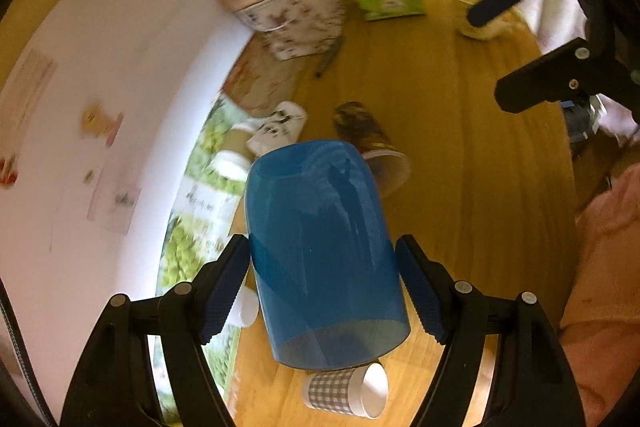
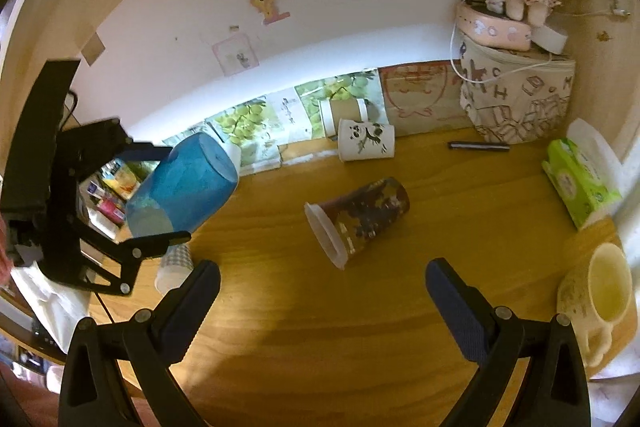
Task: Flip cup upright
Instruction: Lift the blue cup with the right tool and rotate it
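Note:
My left gripper (image 1: 324, 267) is shut on a blue translucent cup (image 1: 320, 251) and holds it above the wooden table (image 1: 460, 167), tilted, with its closed base pointing away from the camera. In the right wrist view the same cup (image 2: 184, 187) hangs at the left in the left gripper (image 2: 168, 195), base up and to the right. My right gripper (image 2: 322, 279) is open and empty above the table's front. It also shows at the upper right of the left wrist view (image 1: 500, 39).
A dark printed cup (image 2: 360, 219) lies on its side mid-table. A panda cup (image 2: 366, 141) and a brown-sleeved cup (image 2: 344, 113) lie near the wall. A checked paper cup (image 1: 348, 391) lies below the blue cup. A cream mug (image 2: 600, 295), green tissue box (image 2: 580, 183), pen (image 2: 478, 146) and doll on a bag (image 2: 516, 91) stand right.

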Motion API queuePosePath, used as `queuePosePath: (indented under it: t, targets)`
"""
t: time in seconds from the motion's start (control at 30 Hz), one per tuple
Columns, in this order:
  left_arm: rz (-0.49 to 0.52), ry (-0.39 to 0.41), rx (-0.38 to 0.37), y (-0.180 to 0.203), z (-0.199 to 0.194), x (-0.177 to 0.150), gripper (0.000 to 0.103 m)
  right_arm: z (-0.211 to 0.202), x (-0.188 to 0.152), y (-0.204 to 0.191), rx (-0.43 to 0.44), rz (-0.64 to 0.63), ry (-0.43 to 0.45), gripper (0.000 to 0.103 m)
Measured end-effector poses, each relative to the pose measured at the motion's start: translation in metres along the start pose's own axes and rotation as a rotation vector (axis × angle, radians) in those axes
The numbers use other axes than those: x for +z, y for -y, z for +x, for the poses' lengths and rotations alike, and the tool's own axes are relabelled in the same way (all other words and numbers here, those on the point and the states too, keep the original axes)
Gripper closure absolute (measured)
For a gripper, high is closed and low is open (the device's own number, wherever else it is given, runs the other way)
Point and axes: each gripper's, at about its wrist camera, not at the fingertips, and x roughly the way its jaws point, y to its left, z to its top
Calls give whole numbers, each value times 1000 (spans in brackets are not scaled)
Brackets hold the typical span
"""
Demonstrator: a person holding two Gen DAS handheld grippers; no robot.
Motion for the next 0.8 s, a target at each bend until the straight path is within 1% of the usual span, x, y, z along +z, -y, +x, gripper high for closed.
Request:
queuePosePath:
  t: [0.07, 0.23, 0.3, 0.47, 0.67, 0.73, 0.8]
  targets:
    - [63, 12, -39, 9, -1, -1, 25, -4, -9, -3, -15, -6, 5, 0]
    - [209, 54, -103, 29, -4, -2, 25, -14, -33, -17, -61, -36, 14, 0]
    - [265, 70, -144, 37, -4, -2, 25, -17, -43, -23, -78, -46, 15, 0]
    - [416, 105, -201, 55, -1, -4, 25, -22, -71, -38, -101, -42, 0, 0]
    - [546, 118, -291, 72, 6, -8, 25, -23, -102, -55, -138, -48, -24, 0]
    - [612, 117, -313, 81, 8, -11, 25, -22, -111, -61, -152, -48, -30, 0]
    - [656, 115, -317, 88, 12, -14, 25, -21, -119, -68, -174, -48, -31, 0]
